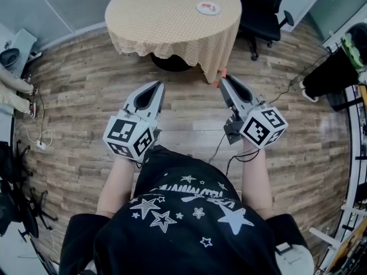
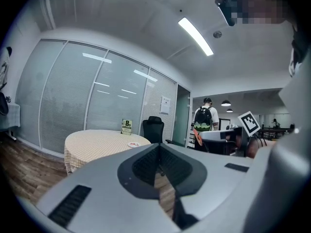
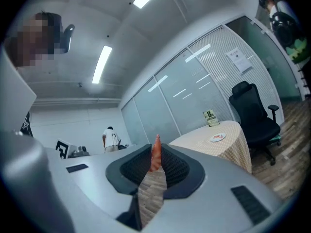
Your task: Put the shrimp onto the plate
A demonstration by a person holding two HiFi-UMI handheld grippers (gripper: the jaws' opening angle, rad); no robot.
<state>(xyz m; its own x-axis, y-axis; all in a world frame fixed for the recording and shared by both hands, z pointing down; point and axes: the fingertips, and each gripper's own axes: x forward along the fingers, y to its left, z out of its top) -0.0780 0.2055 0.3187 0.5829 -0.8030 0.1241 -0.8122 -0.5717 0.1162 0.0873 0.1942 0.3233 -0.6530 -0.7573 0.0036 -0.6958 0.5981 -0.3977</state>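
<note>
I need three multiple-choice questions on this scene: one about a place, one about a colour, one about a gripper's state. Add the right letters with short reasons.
1. Where is the plate? A. in a sink B. on the round table C. on a stove
2. What colour is the shrimp in the right gripper? A. blue B. green C. orange
3. How is the left gripper? A. shut, empty B. shut on a shrimp C. wide open
1 B: the head view shows it there. 2 C: orange shows between the jaws. 3 A: its jaws meet with nothing between.
</note>
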